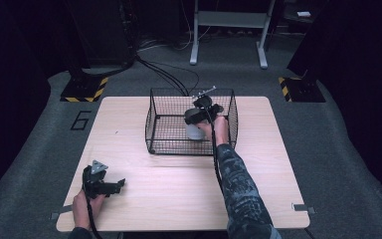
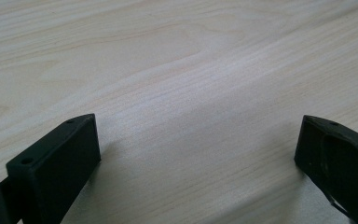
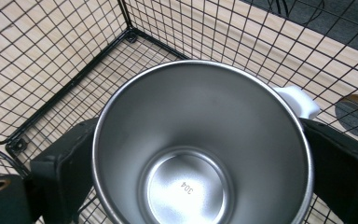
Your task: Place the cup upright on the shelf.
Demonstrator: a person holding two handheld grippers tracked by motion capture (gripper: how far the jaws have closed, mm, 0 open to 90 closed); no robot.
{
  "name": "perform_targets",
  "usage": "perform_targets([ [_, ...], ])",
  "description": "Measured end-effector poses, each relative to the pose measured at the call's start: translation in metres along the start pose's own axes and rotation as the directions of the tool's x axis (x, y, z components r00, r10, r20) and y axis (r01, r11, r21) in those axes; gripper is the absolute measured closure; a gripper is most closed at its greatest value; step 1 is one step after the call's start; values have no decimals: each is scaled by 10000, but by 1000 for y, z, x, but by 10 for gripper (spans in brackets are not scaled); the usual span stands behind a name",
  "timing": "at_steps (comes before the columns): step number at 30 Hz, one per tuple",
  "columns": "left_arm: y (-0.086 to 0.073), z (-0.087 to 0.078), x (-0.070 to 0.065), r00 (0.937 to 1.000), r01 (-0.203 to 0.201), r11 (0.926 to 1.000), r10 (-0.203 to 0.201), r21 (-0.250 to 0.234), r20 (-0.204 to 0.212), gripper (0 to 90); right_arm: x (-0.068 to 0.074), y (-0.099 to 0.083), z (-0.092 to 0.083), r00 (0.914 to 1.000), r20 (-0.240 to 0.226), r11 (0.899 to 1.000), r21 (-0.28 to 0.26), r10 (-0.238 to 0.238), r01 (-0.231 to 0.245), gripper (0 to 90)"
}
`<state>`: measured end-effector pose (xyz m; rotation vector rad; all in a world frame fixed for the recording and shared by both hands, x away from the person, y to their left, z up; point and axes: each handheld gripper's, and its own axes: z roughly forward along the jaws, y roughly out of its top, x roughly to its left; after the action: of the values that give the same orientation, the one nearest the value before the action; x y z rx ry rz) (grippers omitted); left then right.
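Right now the right tool (image 1: 202, 110) is down inside the black wire basket (image 1: 154, 117), and its two black jaws stand on either side of a steel cup (image 3: 203, 154), pressed against the cup's outer wall. In the right gripper view the cup is upright between those jaws, its open mouth facing the camera, its polished inside bare, with the stamp "304" on its bottom. A white handle (image 3: 300, 100) sticks out from the cup's rim on the side by one jaw. Beneath and around the tool, the basket's mesh floor and walls show, with the pale wood of the counter (image 1: 258, 184) visible through the grid. From the high view, the cup reads as a whitish body under the tool, toward the basket's right half, near its front wall. Whether the cup's bottom touches the mesh floor or hangs just above it, I cannot tell.

The left tool (image 1: 110, 186) lies well apart from the basket, at the near left part of the counter, with a hand (image 1: 83, 206) behind it. Its jaws are spread wide with nothing between them; in the left gripper view only bare wood grain lies in the gap, and the jaws sit low, close to the counter's surface.
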<state>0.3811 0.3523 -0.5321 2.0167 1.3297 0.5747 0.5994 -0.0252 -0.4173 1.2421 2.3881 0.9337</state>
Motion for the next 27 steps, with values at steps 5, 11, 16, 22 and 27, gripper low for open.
perform_targets([
  [5, 0, 0, 0, 10000, 2, 10000, -2, -3, -1, 0, -3, -1, 4, 10000, 85, 9999, 117, -44, 43, 59],
  [11, 0, -1, 1, 10000, -64, 9999, 63, 104, 35, 0, -2, -1, 7, 9997, 200, 9995, 261, -161, 156, 58],
  [16, 0, 0, 0, 10000, -43, 10000, 43, 41, 2, 0, -1, 0, 8, 9996, 233, 9993, 345, -139, 130, 57],
  [22, 0, 0, 0, 10000, 1, 10000, -1, -1, 0, 0, -1, -3, 4, 9997, 196, 9982, 579, 115, -126, 54],
  [27, 0, 0, -1, 10000, 81, 9999, -82, -63, -13, 0, 2, -7, 4, 9995, 313, 9985, 548, 65, -82, 47],
])
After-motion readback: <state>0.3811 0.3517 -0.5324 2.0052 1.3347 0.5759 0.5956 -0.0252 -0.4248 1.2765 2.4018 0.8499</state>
